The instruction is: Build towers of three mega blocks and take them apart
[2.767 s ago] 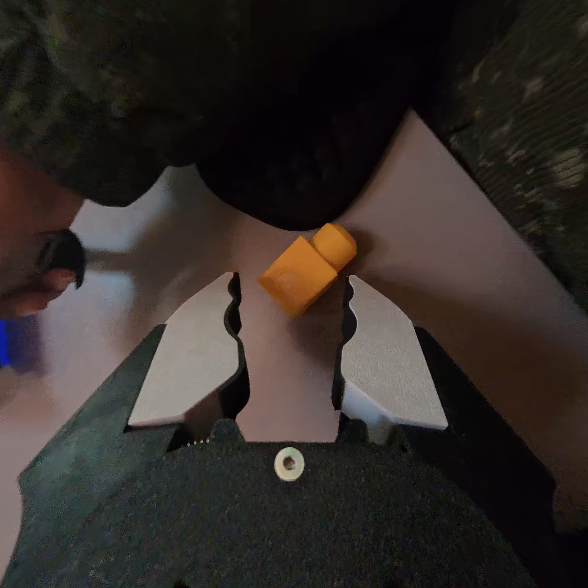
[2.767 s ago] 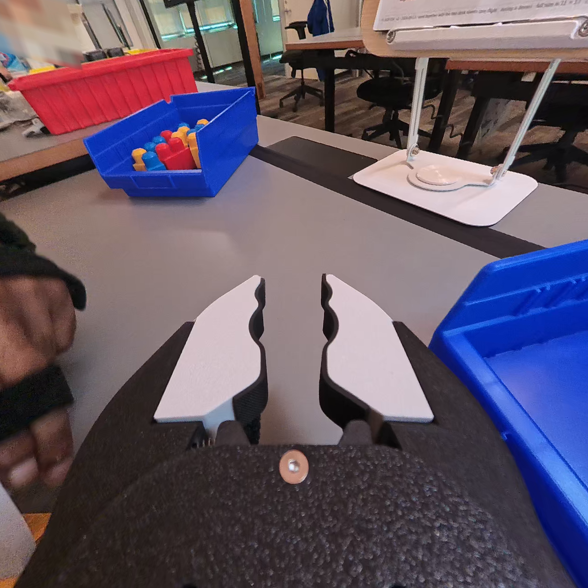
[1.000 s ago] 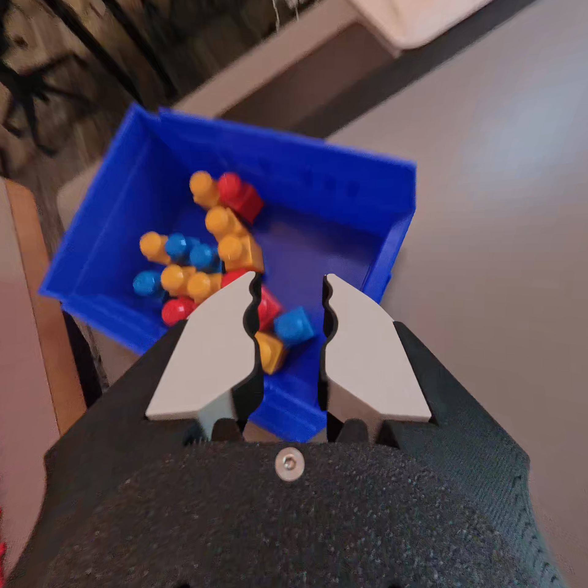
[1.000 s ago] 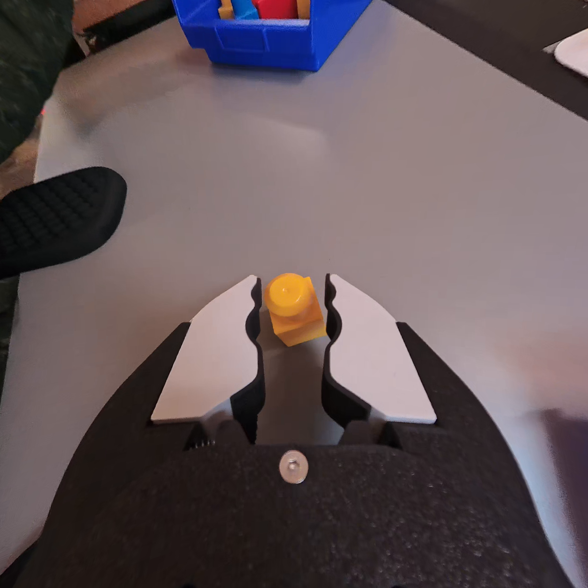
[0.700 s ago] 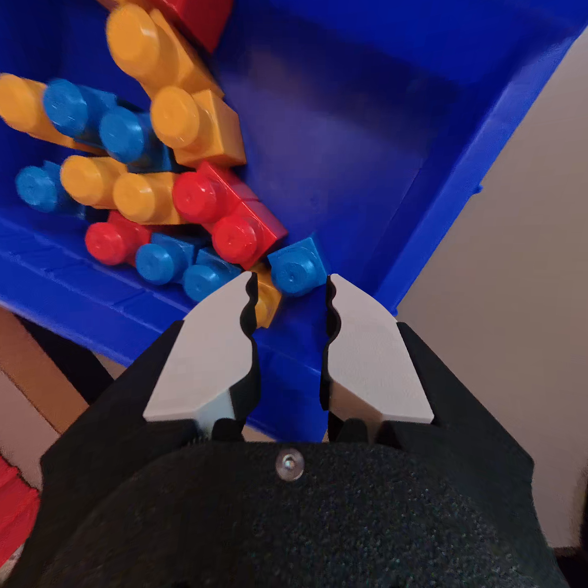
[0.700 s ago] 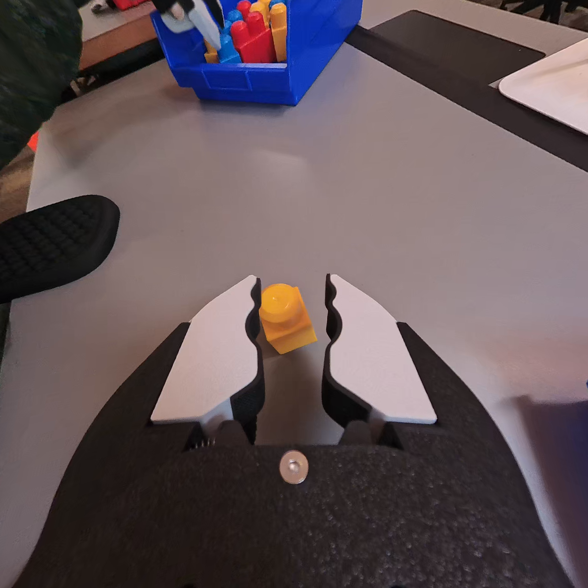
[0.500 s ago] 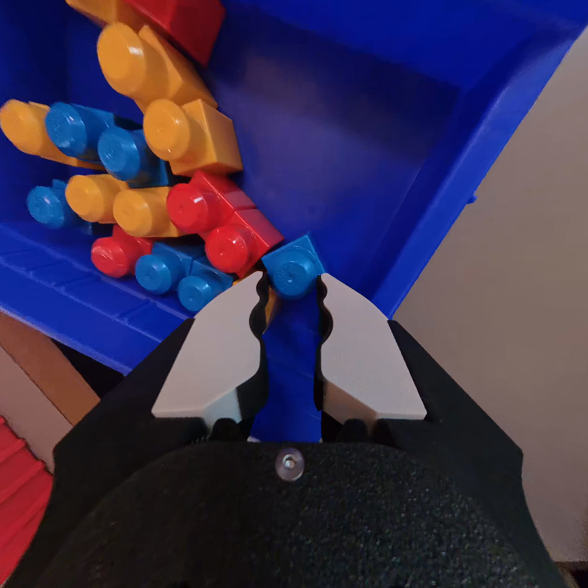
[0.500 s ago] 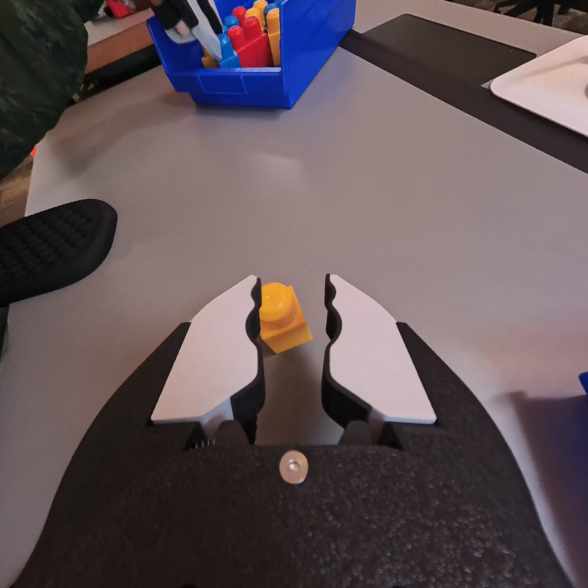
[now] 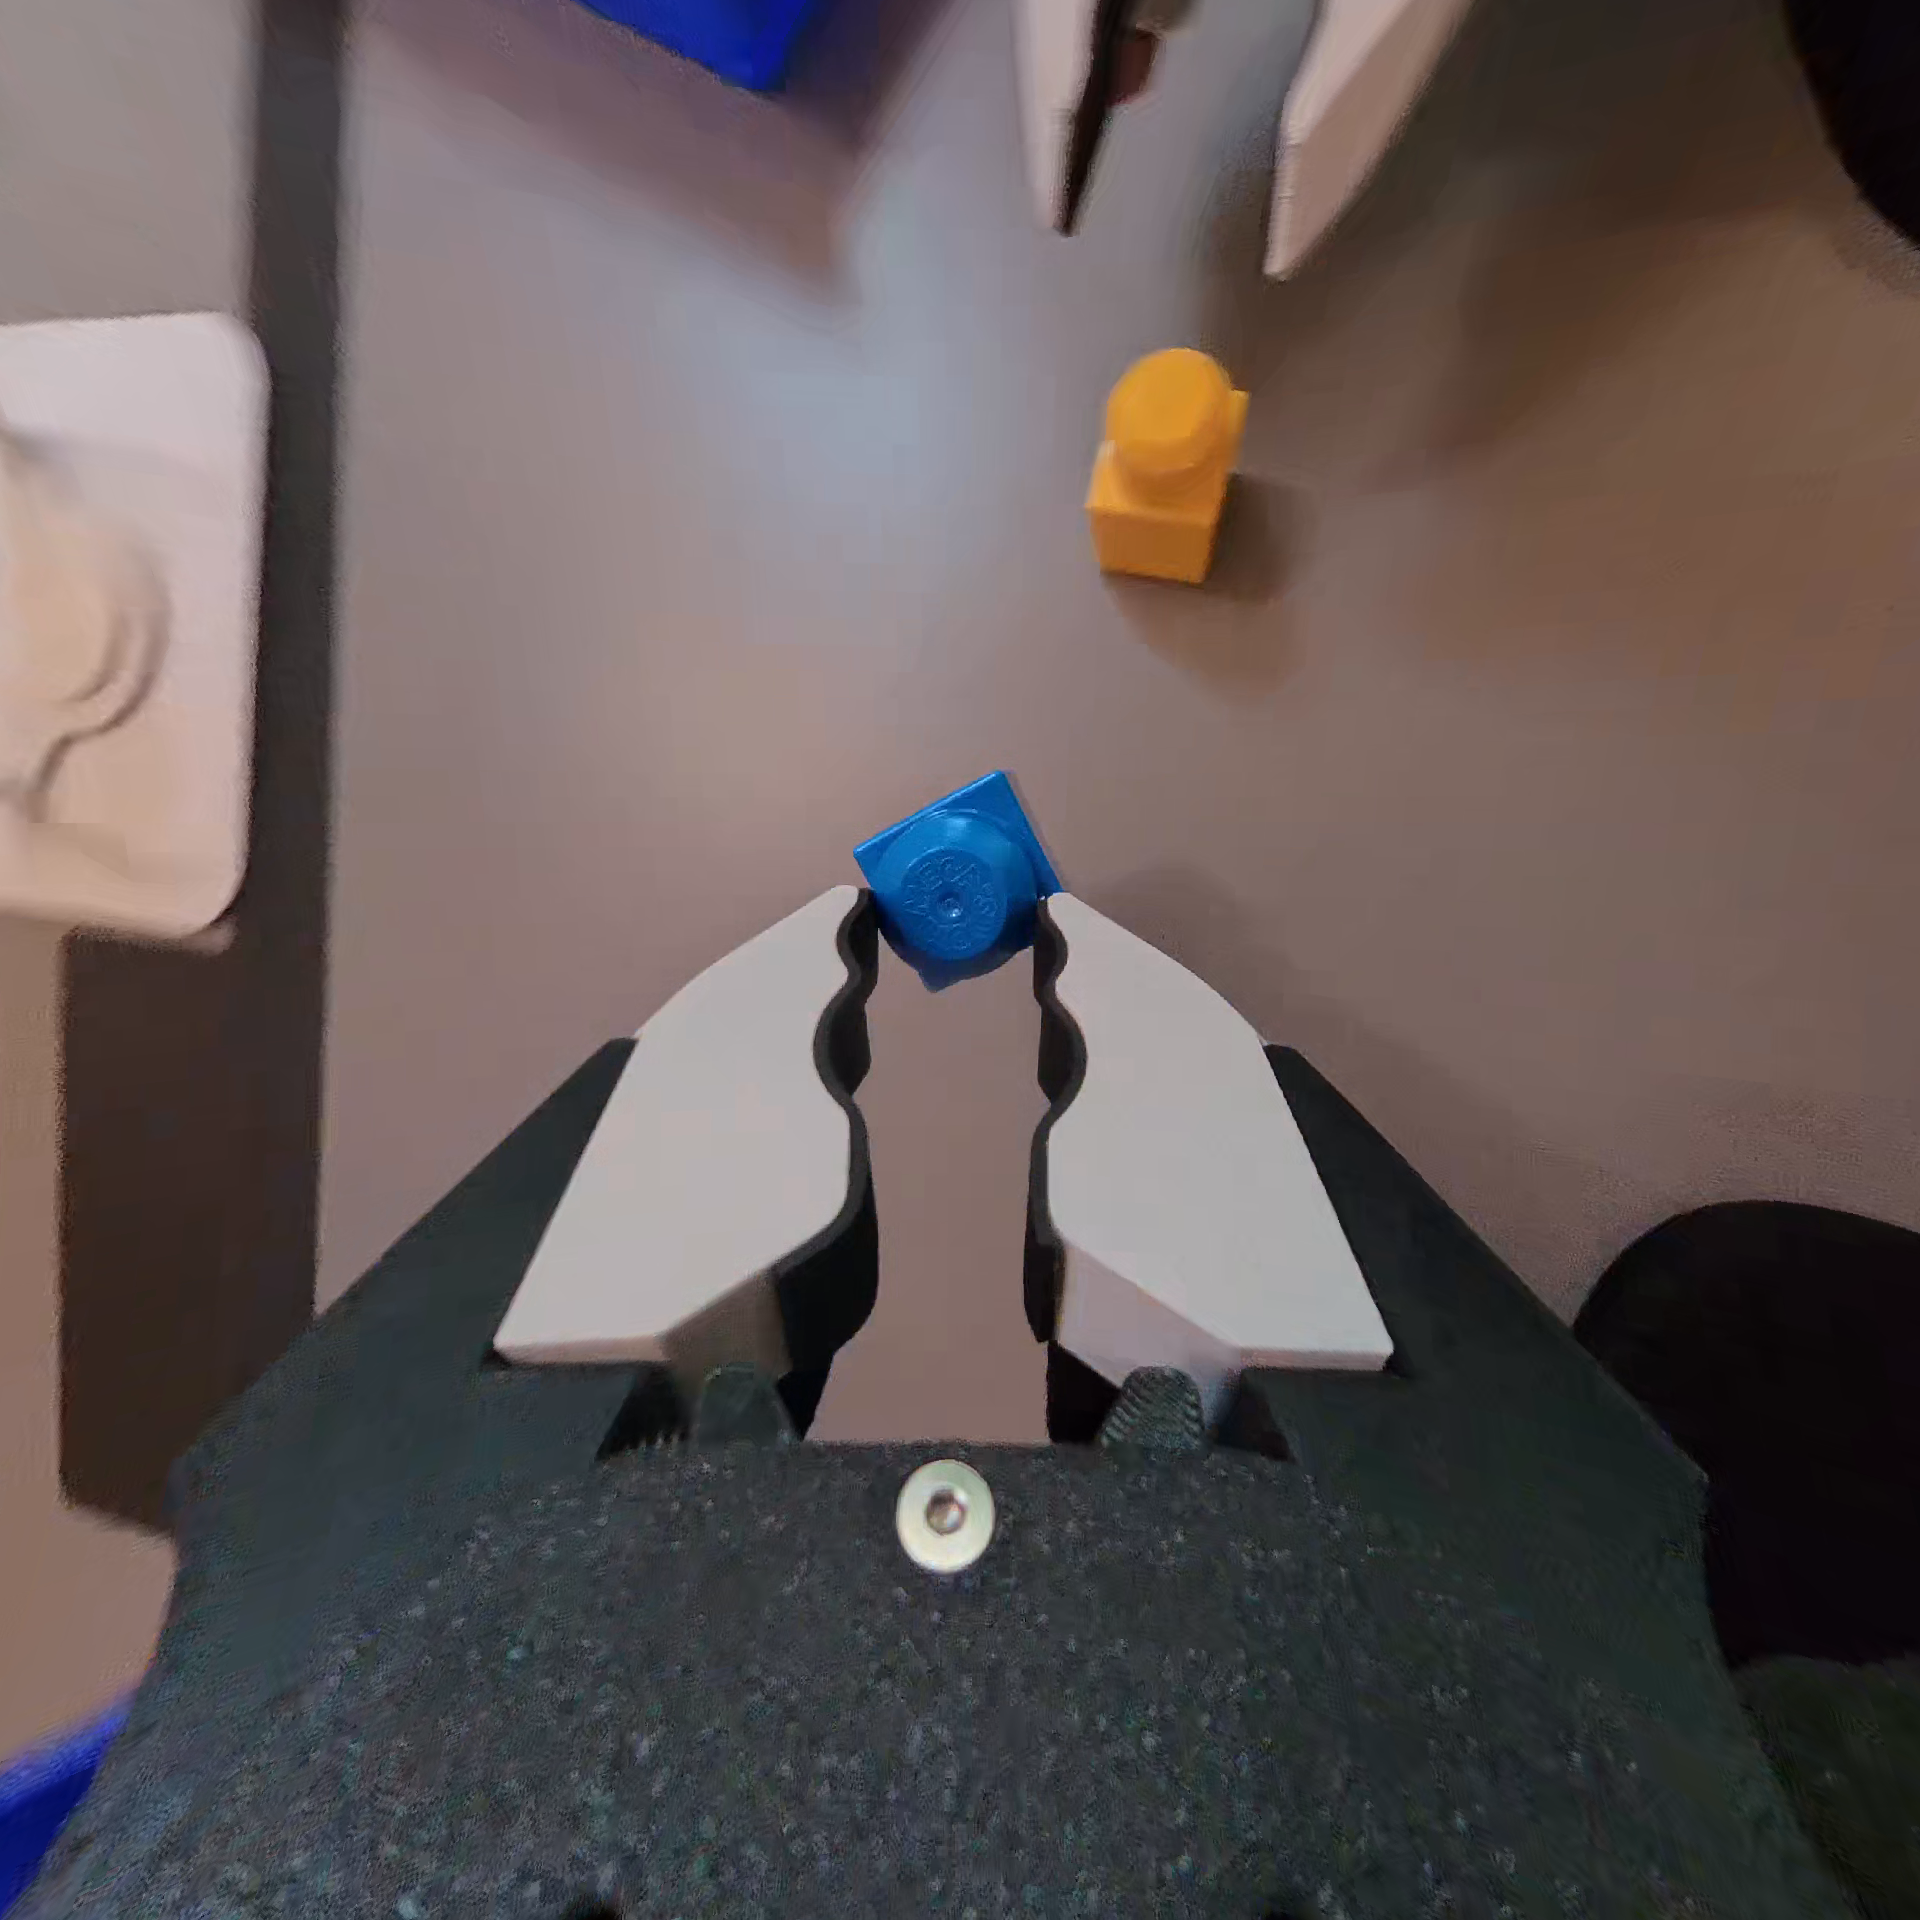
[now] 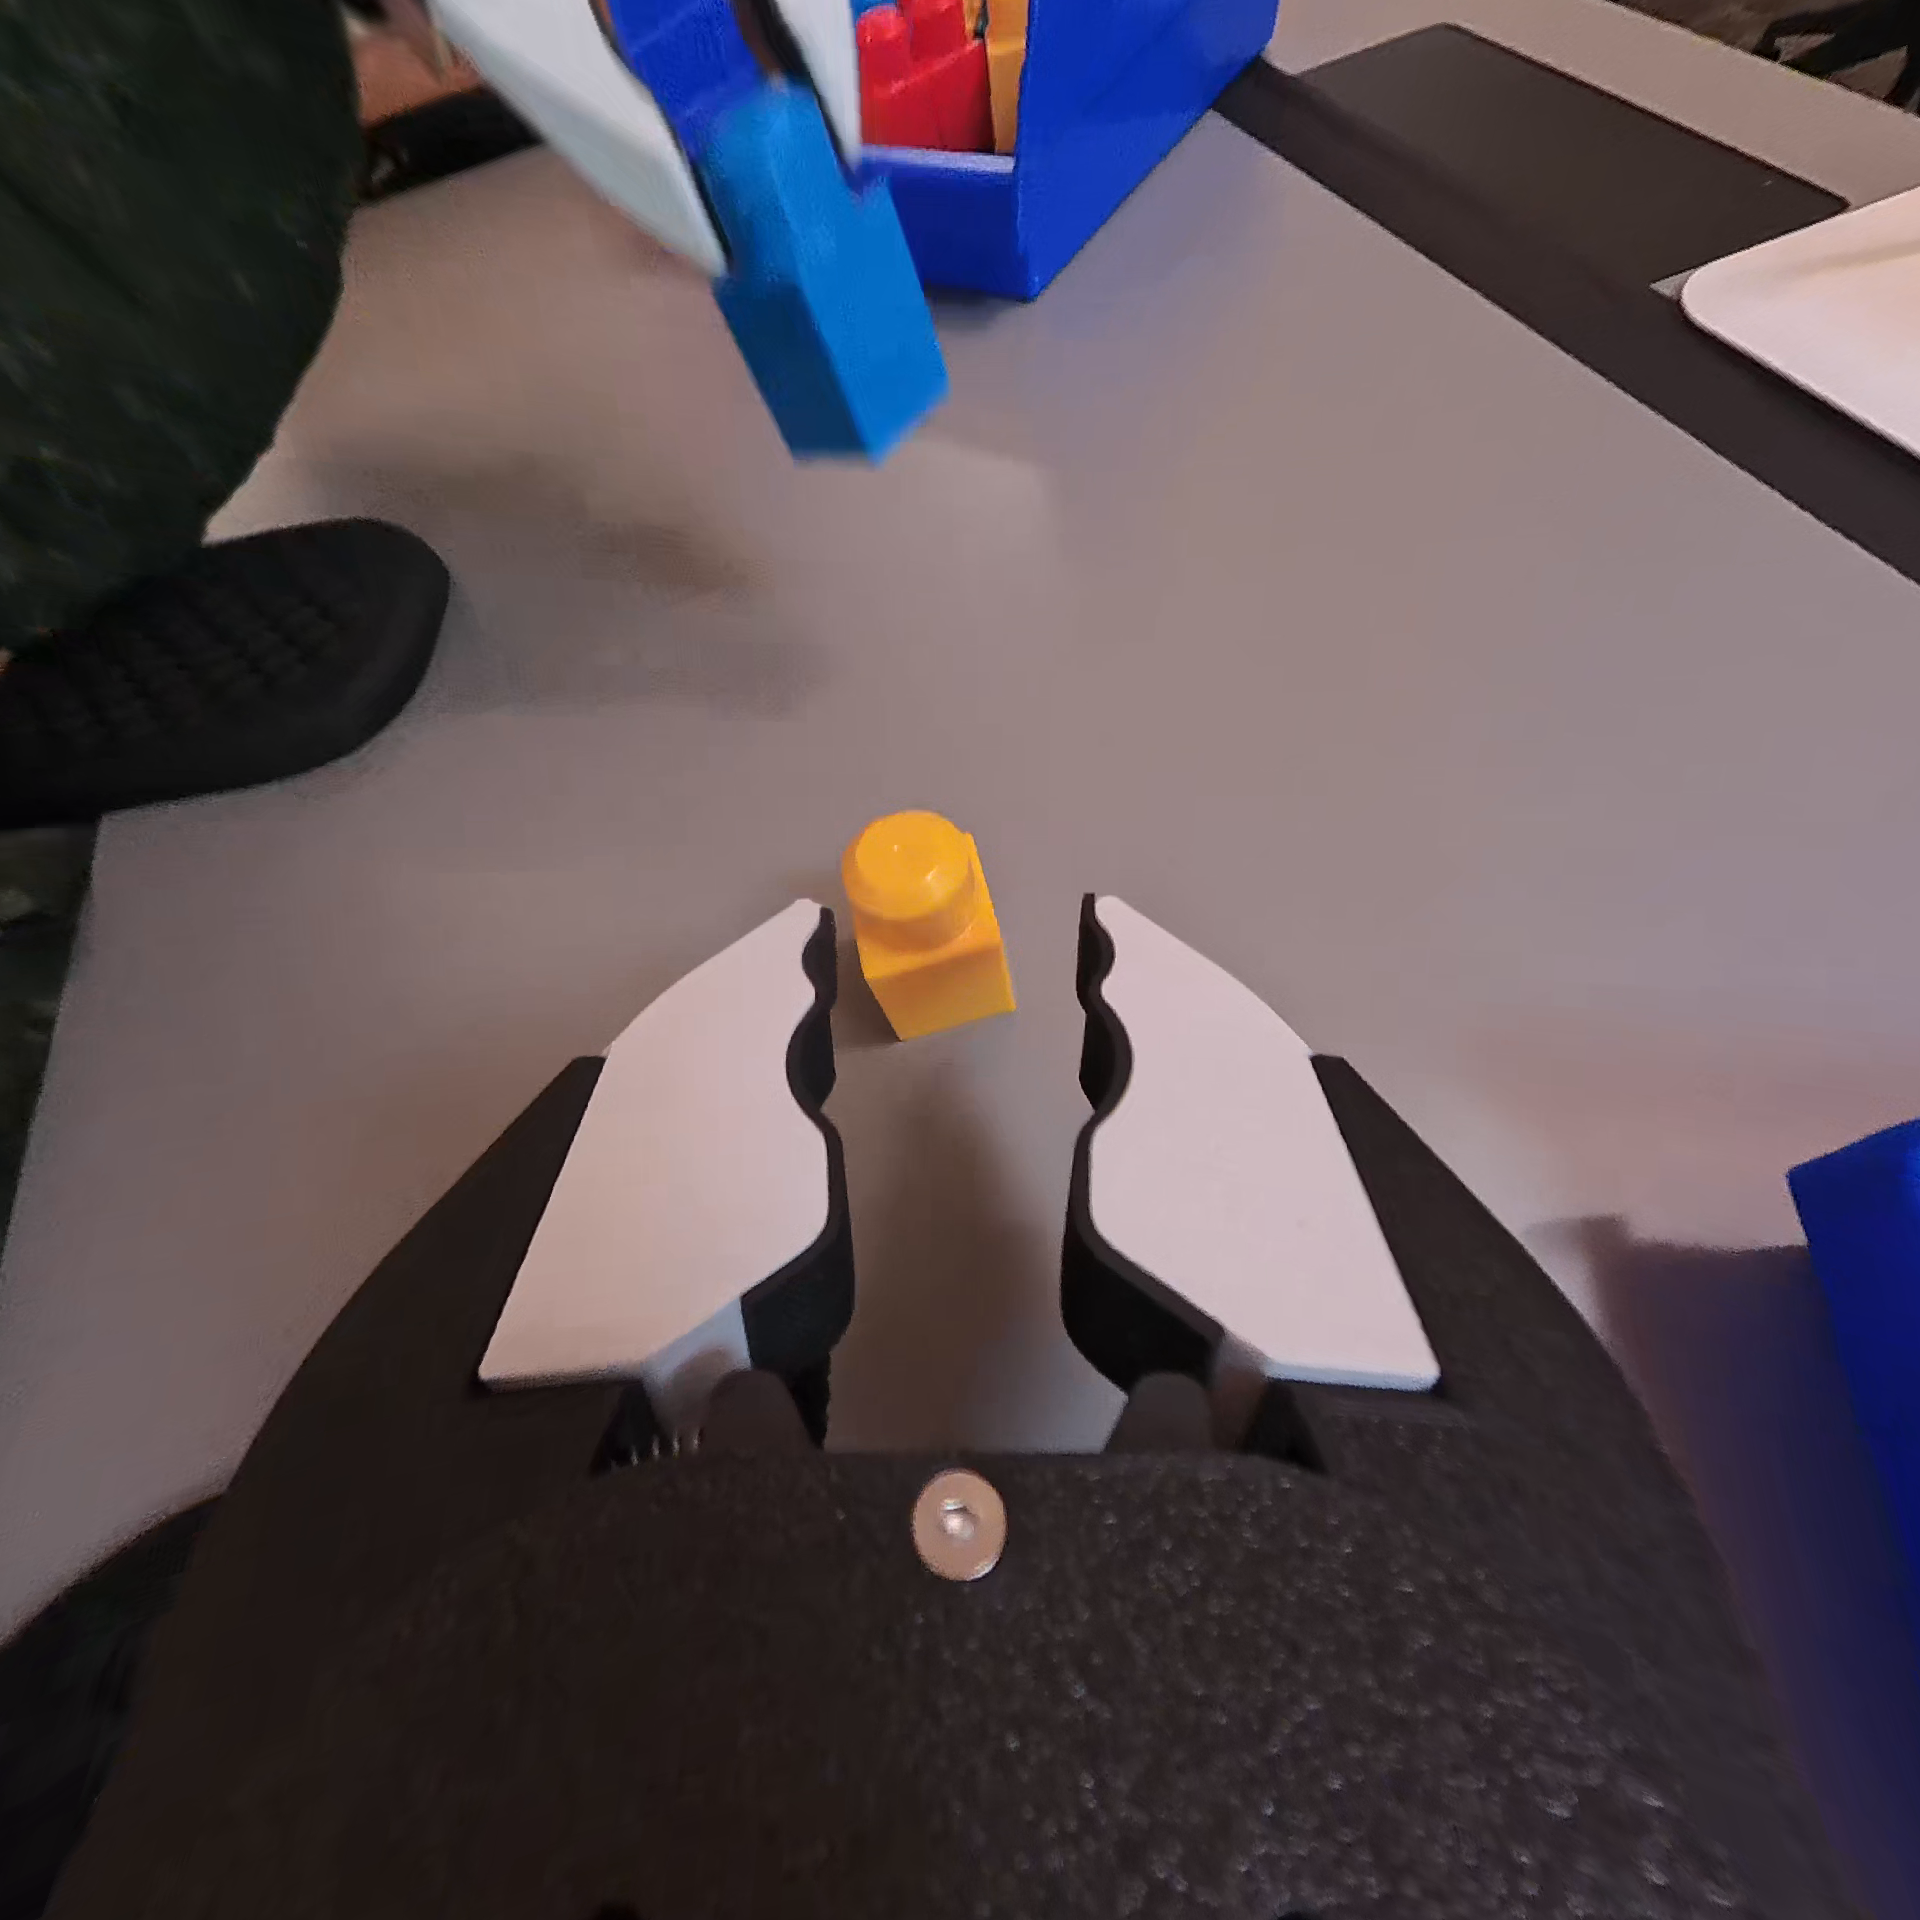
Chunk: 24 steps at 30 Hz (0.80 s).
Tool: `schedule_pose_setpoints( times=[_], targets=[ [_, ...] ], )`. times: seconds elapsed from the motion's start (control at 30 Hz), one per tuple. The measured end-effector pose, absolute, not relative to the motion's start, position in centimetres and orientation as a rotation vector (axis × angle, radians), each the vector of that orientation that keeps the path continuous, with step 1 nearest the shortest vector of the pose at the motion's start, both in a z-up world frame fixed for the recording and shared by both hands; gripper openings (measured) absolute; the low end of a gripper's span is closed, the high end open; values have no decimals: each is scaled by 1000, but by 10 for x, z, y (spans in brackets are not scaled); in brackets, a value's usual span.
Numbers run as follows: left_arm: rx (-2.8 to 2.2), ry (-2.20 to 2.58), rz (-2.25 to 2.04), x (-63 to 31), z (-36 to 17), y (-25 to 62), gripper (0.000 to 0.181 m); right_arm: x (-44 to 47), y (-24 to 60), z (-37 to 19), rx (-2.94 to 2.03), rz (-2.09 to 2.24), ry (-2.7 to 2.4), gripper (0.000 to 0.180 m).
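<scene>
We are clamping our left gripper (image 9: 951, 914) on 1 blue block (image 9: 956, 881) bearing raised lettering, above the grey table (image 10: 1247, 644), while our right gripper (image 10: 951, 940) is gaping around 1 upright yellow block (image 10: 935, 925).

A blue mega block (image 9: 954, 885) with a single round stud is pinched at its stud end between the tips of the left gripper (image 9: 948, 912), lifted clear of the grey table (image 9: 623, 582); from the right wrist view it hangs tilted, base downward (image 10: 831, 301). A yellow-orange single-stud block (image 10: 932, 925) stands upright on the table, stud up, just ahead of the spread tips of the right gripper (image 10: 951, 920), touching neither. More red and yellow blocks (image 10: 935, 73) sit in a blue bin (image 10: 1091, 156) farther back.
</scene>
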<state>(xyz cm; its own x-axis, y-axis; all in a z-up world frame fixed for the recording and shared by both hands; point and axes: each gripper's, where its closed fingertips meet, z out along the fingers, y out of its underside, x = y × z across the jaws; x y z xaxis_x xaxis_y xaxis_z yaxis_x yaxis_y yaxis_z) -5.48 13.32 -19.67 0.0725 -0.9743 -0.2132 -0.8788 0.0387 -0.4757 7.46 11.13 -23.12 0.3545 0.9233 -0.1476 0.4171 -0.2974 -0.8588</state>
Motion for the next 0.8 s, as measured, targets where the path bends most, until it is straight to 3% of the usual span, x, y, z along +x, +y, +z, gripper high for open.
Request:
schedule_pose_setpoints(
  times=[0.17, 0.27, 0.43, 0.8],
  targets=[
    [-1935, 2018, -286, -15, -262, 135, 29, 76, 104, -251, -1900, 823, -1274, 45],
    [-1900, 1925, -434, -5, -256, 137, 29, 70, 98, -260, -1906, 813, -1340, 48],
    [-1885, 1847, -534, -5, -252, 131, 49, 61, 98, -281, -1963, 738, -1394, 63],
    [-1871, 1724, -505, 23, -266, 138, 64, 51, 110, -294, -1968, 614, -1373, 62]
  ],
)
